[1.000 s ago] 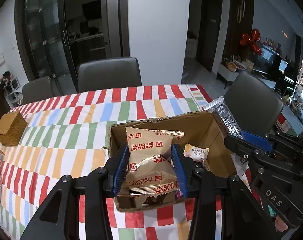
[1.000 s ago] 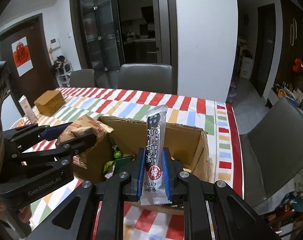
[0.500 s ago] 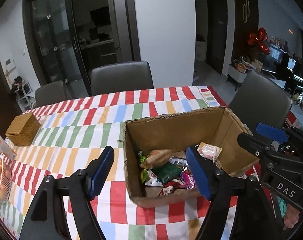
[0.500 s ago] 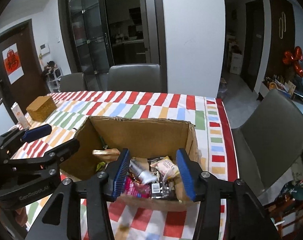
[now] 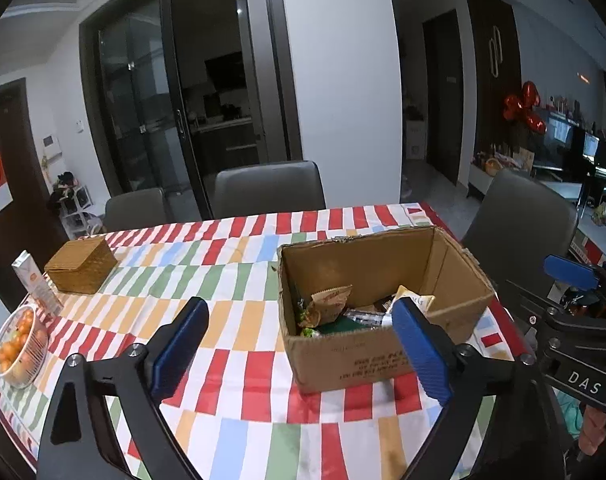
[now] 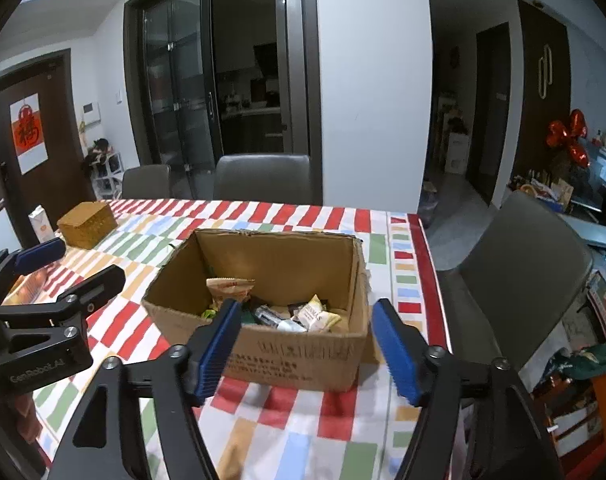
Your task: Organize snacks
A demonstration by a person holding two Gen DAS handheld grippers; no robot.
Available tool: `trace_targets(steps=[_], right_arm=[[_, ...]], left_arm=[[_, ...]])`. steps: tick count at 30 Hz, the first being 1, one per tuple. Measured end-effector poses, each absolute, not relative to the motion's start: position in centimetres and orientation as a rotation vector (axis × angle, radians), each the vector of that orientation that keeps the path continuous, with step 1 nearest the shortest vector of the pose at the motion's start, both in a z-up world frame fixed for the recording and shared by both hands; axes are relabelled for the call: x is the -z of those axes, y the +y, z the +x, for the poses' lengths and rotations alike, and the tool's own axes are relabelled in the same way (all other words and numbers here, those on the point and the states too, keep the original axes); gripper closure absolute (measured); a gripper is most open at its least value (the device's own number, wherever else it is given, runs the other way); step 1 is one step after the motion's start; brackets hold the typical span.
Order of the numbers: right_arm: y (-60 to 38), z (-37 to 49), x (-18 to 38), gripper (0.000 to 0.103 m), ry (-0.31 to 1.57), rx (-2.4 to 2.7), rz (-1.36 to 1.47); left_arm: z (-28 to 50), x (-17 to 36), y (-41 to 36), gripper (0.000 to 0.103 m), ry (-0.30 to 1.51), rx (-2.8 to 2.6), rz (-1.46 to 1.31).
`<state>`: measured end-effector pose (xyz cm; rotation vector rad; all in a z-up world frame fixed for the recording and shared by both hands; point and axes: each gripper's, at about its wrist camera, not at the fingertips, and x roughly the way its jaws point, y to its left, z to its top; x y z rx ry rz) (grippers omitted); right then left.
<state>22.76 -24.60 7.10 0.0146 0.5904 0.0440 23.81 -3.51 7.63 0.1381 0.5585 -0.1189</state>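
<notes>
Both the left gripper (image 5: pixel 299 346) and right gripper (image 6: pixel 309 346), jaws opening and empty, face the cardboard box (image 6: pixel 303 354) on the striped tablecloth (image 5: pixel 231 280), where light, crinkly, crushable snack packets (image 6: pixel 299 314) lie, probably best pinched by their sealed edges.

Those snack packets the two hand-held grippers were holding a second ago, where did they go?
Both were let go into the cardboard box. The left hand-held gripper dropped the Fortune Biscuits packet, the right hand-held gripper the long white stick packet; both pulled back from the box, jaws opening and empty. Box, wicker box and tablecloth stayed put.
</notes>
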Motion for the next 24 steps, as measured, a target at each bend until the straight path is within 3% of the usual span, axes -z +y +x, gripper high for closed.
trace_targets(steps=[9, 24], right_arm=[[-24.5, 17.8, -6.6, 0.021, 0.546, -0.029, 0.012], [-24.6, 13.9, -4.8, 0.019, 0.561, -0.017, 0.028]], left_arm=[[18.7, -7.2, -2.3, 0.001, 0.519, 0.100, 0.088], [15.1, -5.9, -2.1, 0.000, 0.521, 0.106, 0.079]])
